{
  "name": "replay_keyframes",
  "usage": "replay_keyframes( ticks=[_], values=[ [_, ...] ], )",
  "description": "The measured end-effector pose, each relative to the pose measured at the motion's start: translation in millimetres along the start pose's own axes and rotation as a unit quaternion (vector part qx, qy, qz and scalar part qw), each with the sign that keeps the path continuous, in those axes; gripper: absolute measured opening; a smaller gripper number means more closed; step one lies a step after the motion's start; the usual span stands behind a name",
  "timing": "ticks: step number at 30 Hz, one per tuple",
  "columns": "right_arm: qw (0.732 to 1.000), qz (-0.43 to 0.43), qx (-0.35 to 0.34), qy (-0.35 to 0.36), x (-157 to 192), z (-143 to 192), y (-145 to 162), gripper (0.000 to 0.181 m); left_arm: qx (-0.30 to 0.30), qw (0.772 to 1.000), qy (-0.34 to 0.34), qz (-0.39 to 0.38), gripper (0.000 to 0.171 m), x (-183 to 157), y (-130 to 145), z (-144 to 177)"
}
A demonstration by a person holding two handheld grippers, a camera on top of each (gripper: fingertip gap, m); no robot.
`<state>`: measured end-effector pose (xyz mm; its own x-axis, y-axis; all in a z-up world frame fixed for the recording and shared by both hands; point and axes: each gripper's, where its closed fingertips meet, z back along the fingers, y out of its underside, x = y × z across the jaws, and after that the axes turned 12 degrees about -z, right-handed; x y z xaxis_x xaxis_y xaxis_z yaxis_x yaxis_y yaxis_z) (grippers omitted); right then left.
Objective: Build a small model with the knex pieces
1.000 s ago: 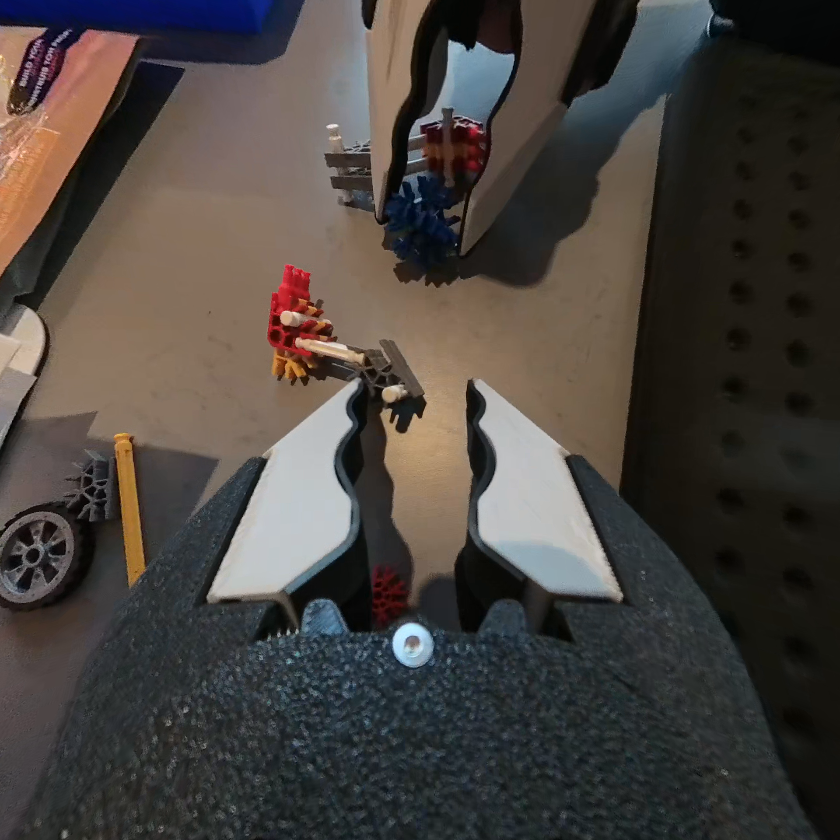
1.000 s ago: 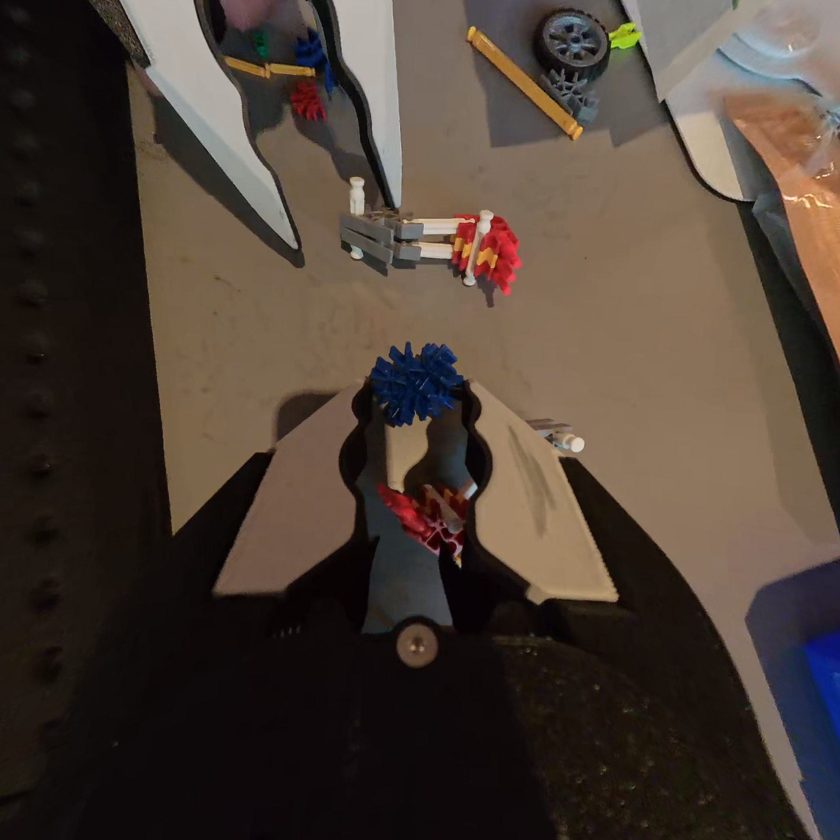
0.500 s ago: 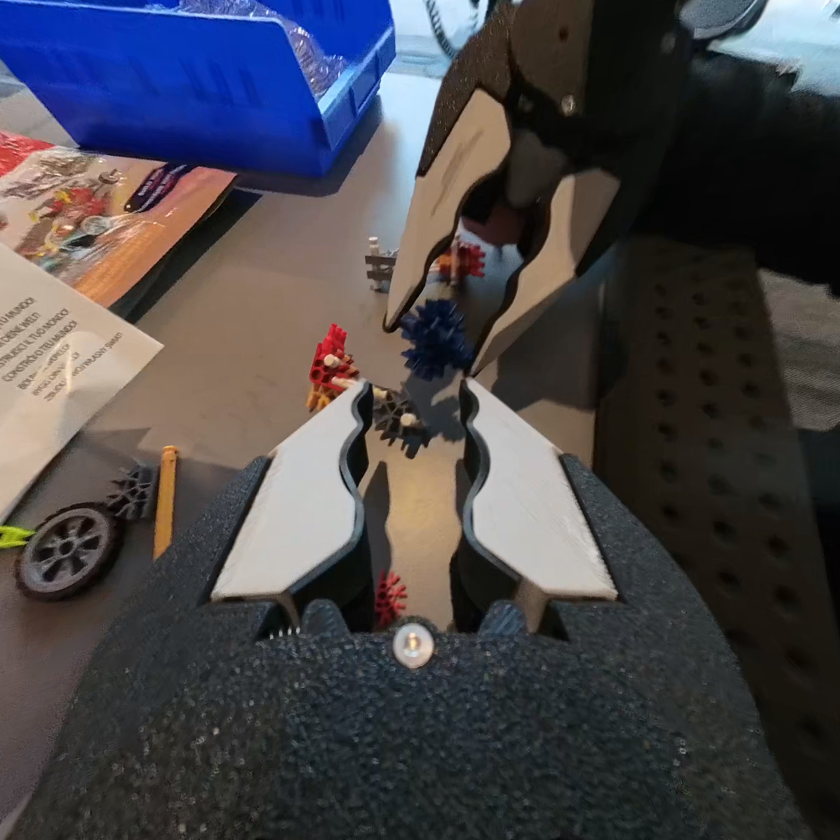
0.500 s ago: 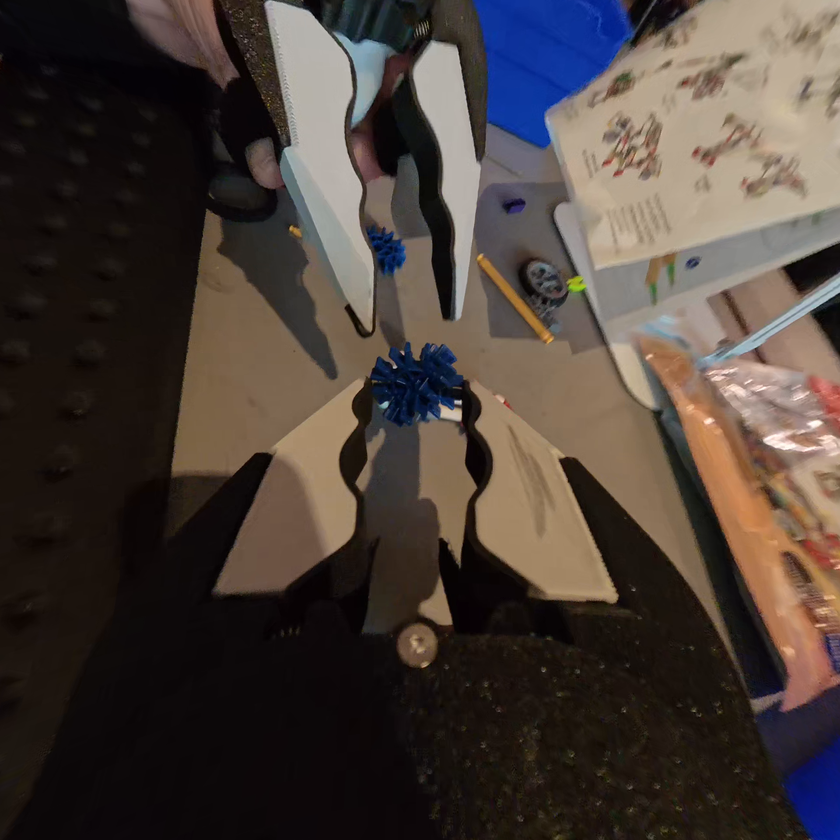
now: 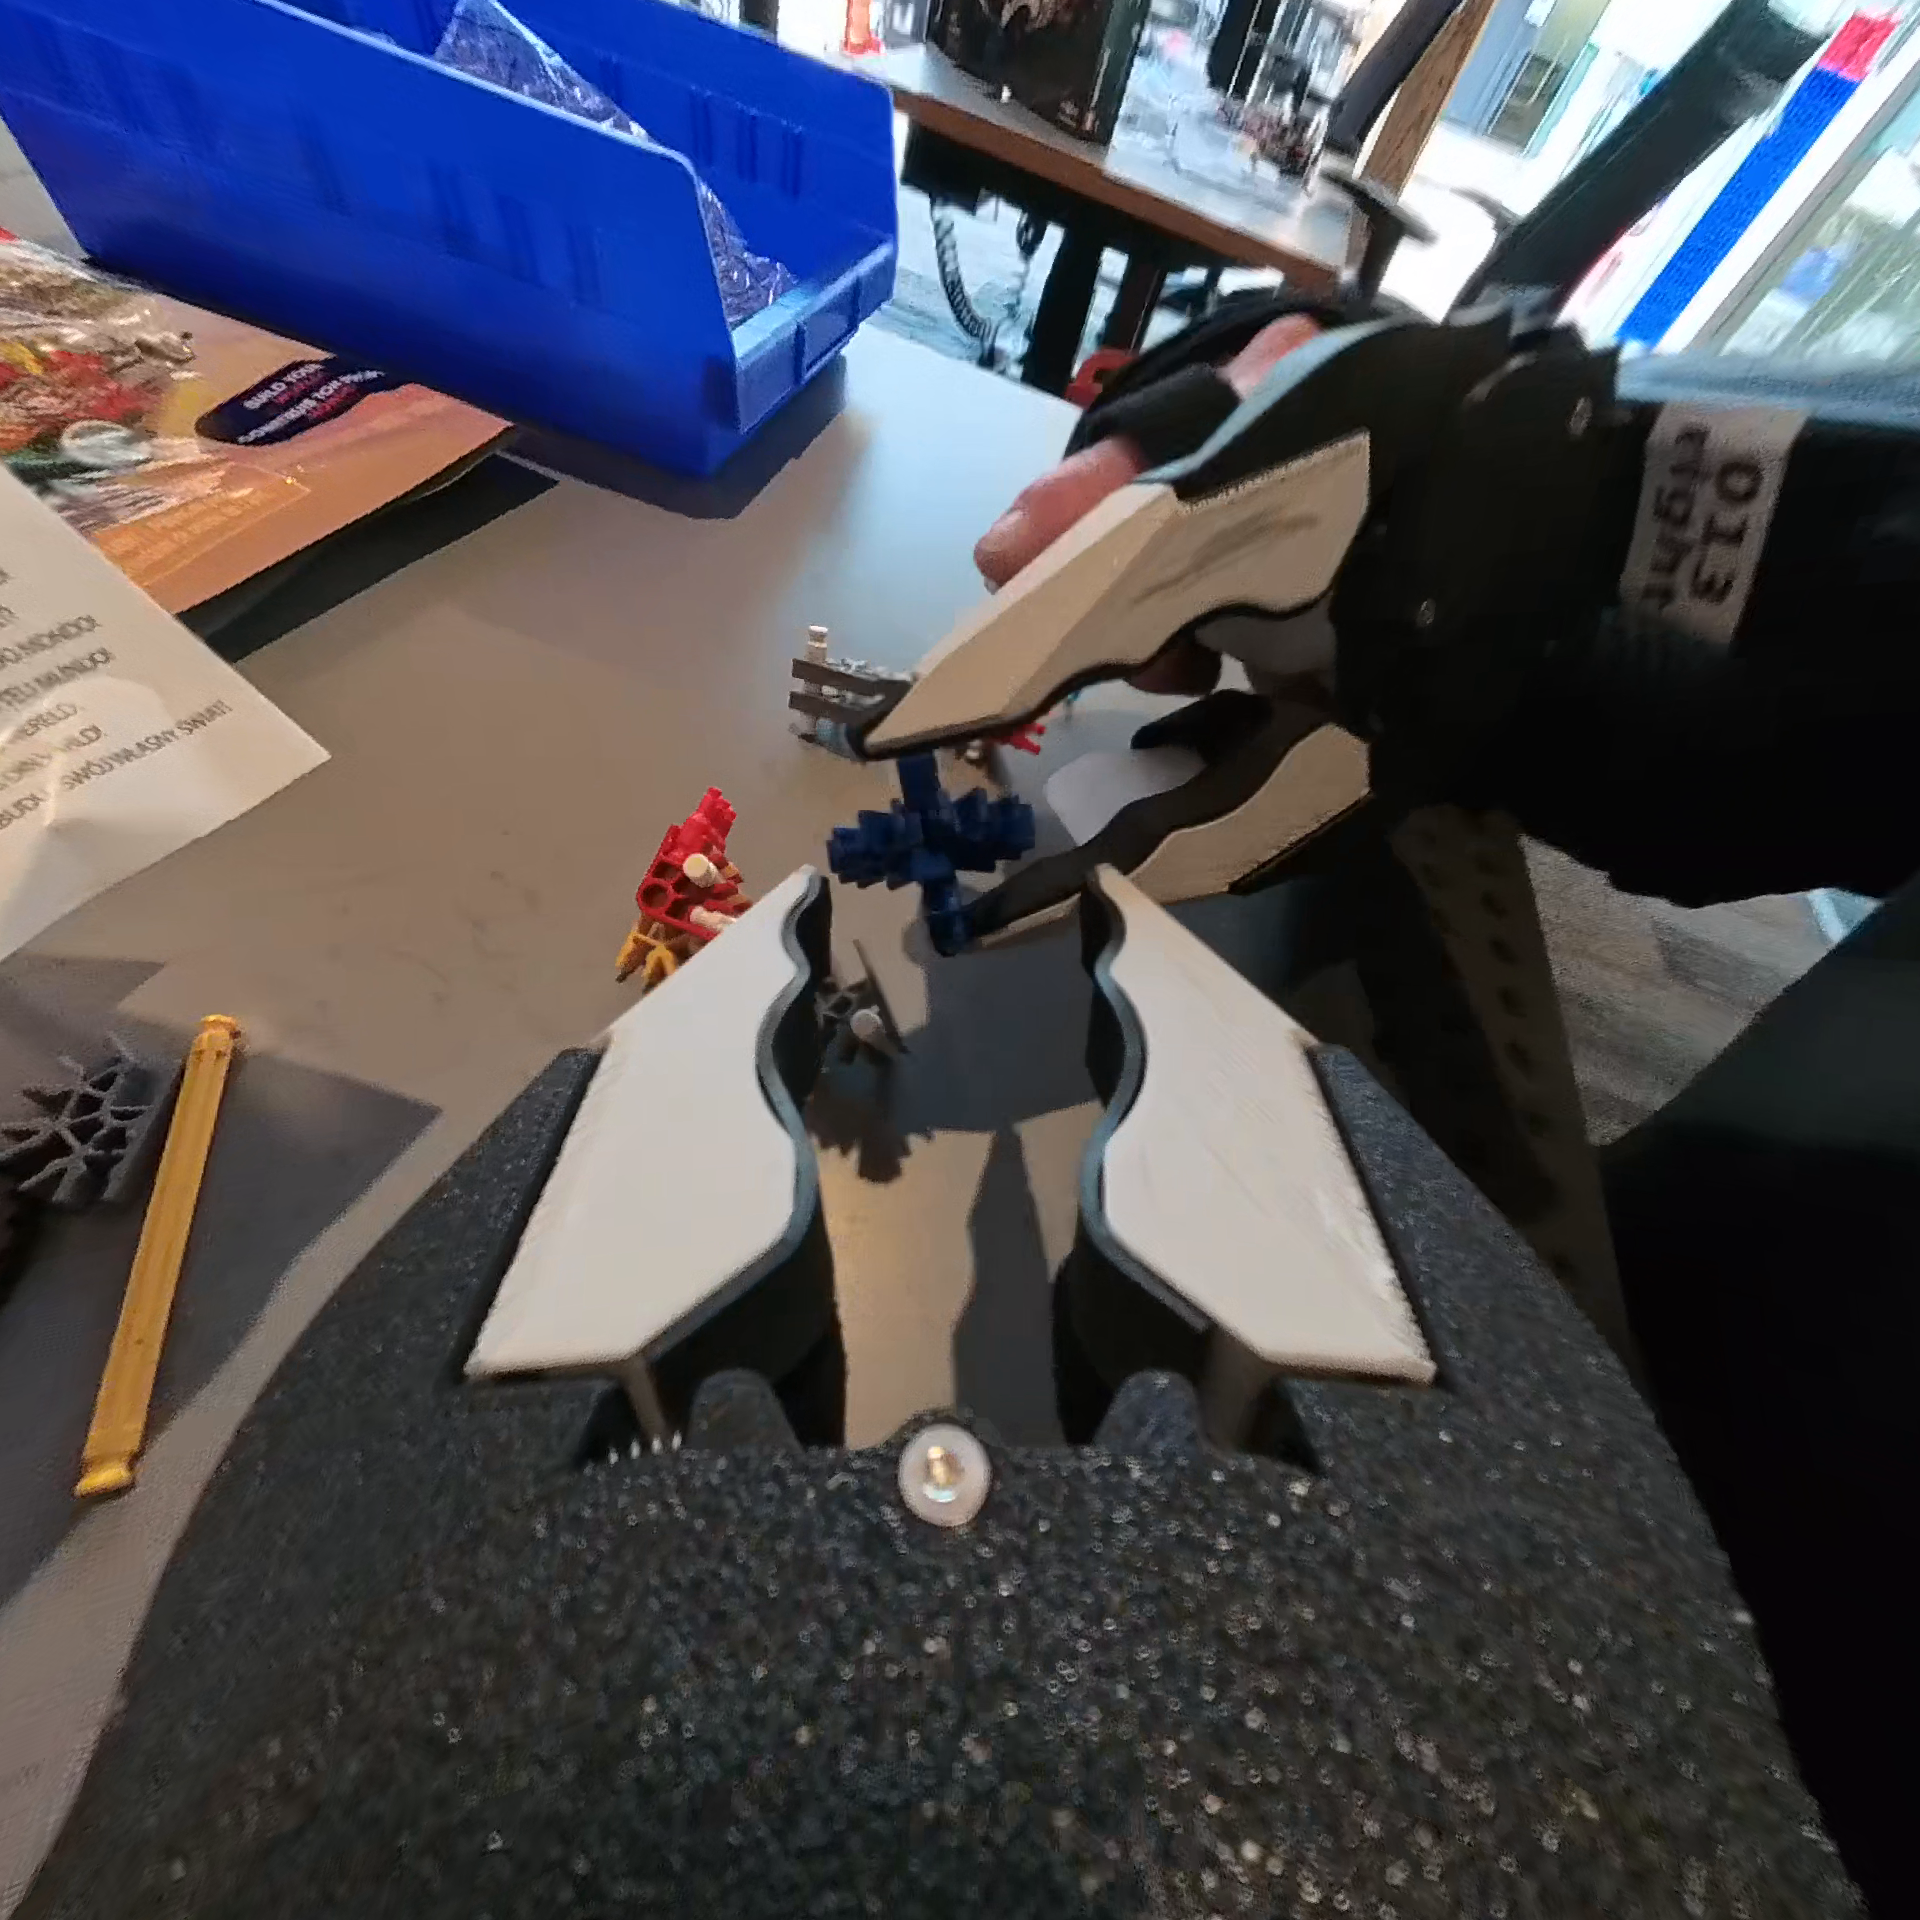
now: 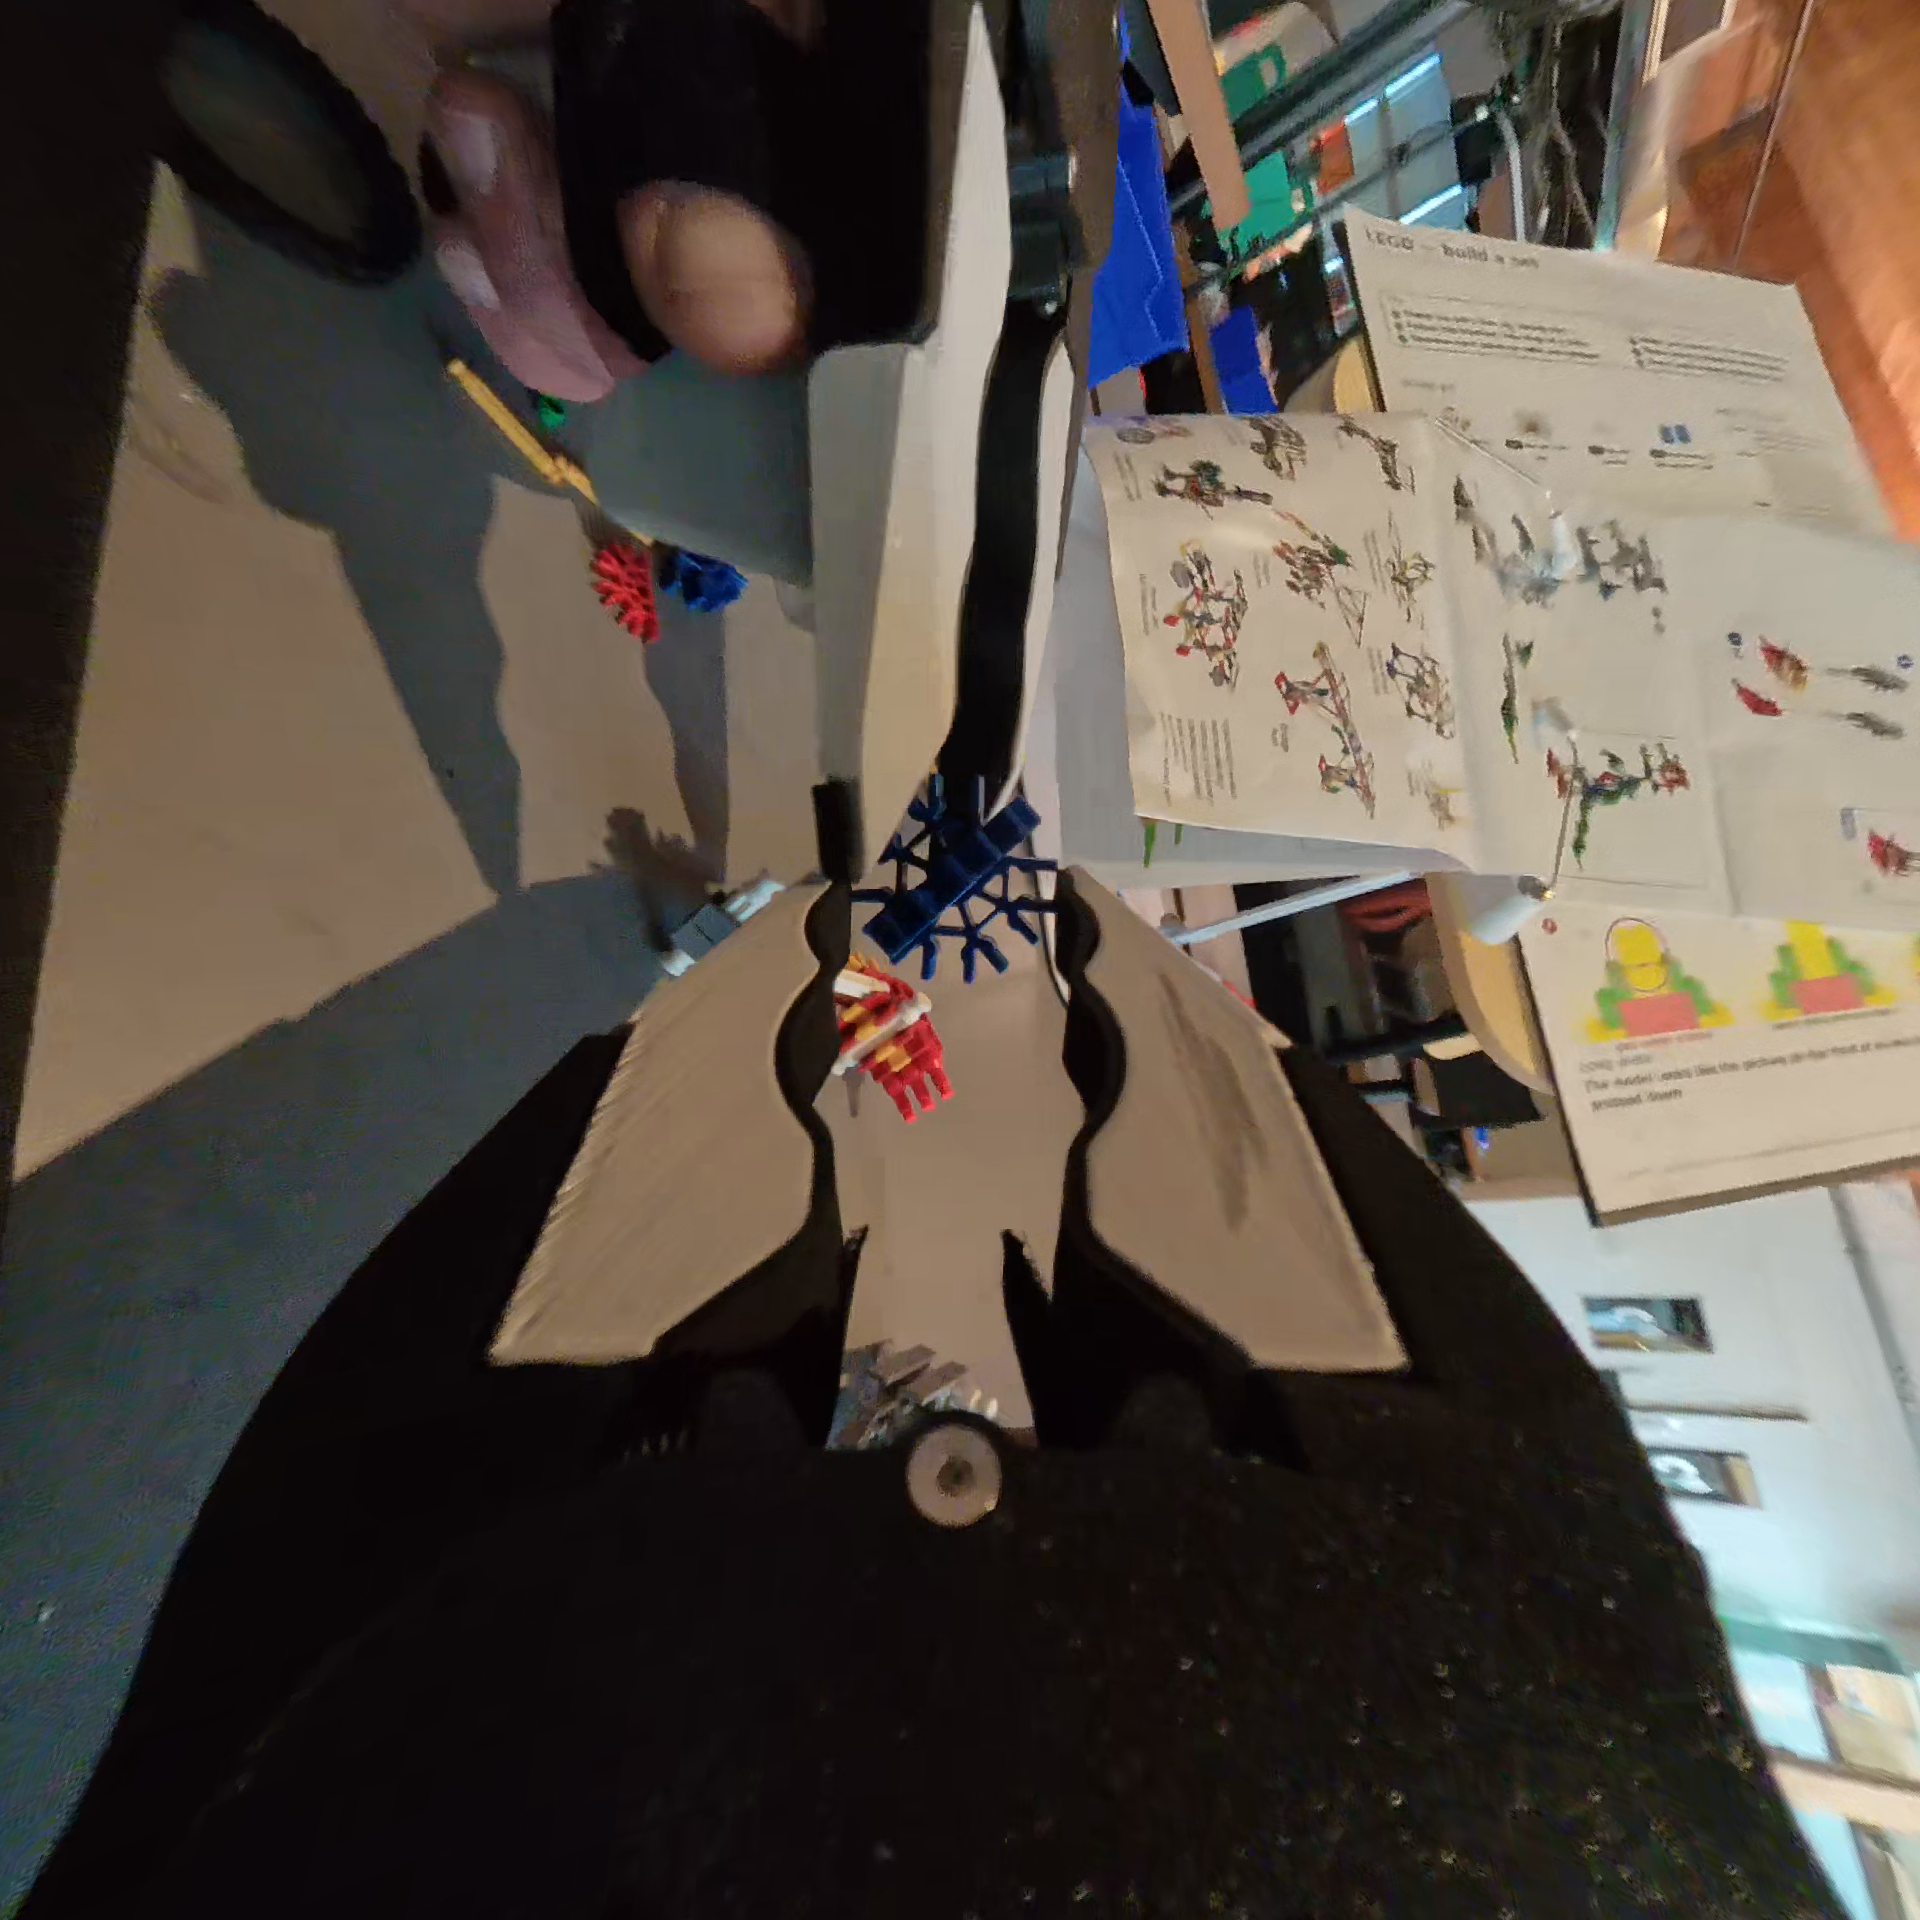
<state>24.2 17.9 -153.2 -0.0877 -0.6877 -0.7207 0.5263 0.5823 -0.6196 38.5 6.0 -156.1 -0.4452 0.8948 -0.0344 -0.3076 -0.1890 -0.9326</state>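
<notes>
My right gripper (image 6: 951, 899) is shut on a blue snowflake connector cluster (image 6: 951, 883) and holds it above the table, turned on its side. In the left wrist view the right gripper (image 5: 920, 831) holds this blue cluster (image 5: 925, 842) just ahead of my left gripper (image 5: 956, 894). The left gripper is open and empty, its tips close to the blue cluster. A red and yellow connector assembly with white rods (image 5: 681, 894) lies on the table by the left finger; it also shows in the right wrist view (image 6: 894, 1039). Its grey end (image 5: 862, 1023) lies between the left fingers.
A second grey and white assembly (image 5: 836, 691) lies behind the right gripper. A yellow rod (image 5: 156, 1247) and grey connector (image 5: 73, 1132) lie at the left. A blue bin (image 5: 468, 208), printed sheets (image 5: 104, 707) and a black perforated mat (image 5: 1496, 987) surround the work area. Both grippers' tips are close together, under 4 cm apart. It is some 12 cm from my left tips to the yellow rod (image 5: 156, 1247).
The right gripper lifted the blue cluster off the table and rolled onto its side. Both grippers tilted up and drew together, so the blue cluster now sits at the left gripper's tips.
</notes>
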Motion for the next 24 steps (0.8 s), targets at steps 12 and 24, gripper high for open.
replay_keyframes(
  ticks=[12, 24],
  values=[
    [1.000, 0.012, -0.016, 0.019, 2.4, 0.9, -12.6, 0.039, -0.010, 1.000, -0.028, -0.010, 0.039, 5.4, -6.4, 4.2],
    [0.988, -0.128, -0.067, -0.061, 2.6, 7.6, -21.4, 0.027, -0.047, 0.997, 0.037, 0.055, 0.040, -0.2, -13.5, 11.2]
  ],
)
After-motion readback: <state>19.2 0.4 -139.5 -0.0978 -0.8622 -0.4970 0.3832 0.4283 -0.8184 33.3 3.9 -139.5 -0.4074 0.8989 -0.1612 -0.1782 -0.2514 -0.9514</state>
